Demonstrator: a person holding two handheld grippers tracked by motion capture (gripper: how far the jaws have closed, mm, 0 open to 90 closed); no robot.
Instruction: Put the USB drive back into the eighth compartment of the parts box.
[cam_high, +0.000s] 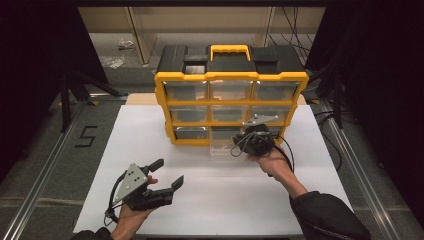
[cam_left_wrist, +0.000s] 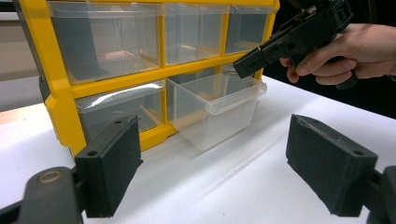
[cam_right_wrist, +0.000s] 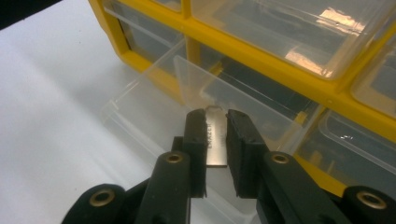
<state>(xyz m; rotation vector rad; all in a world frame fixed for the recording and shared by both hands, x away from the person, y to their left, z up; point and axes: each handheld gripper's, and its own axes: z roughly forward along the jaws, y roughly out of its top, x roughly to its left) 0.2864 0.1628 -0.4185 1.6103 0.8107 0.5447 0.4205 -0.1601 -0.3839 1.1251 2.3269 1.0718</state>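
At seven o'clock on the white desk (cam_high: 210, 200), the left gripper (cam_high: 170, 174) rests with its jaws wide and empty. At twelve stands the yellow drawer cabinet (cam_high: 230, 107), its clear bottom-middle drawer (cam_left_wrist: 212, 109) pulled out. At three, the right gripper (cam_right_wrist: 216, 135) pinches a small metal strip (cam_right_wrist: 216, 140) over that drawer; its engraving is unreadable.

White table top (cam_high: 150, 145), grey floor marked "5" (cam_high: 86, 136), black curtains (cam_high: 30, 75).

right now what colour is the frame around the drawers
Yellow frame, with a black top; clearest in the high view.
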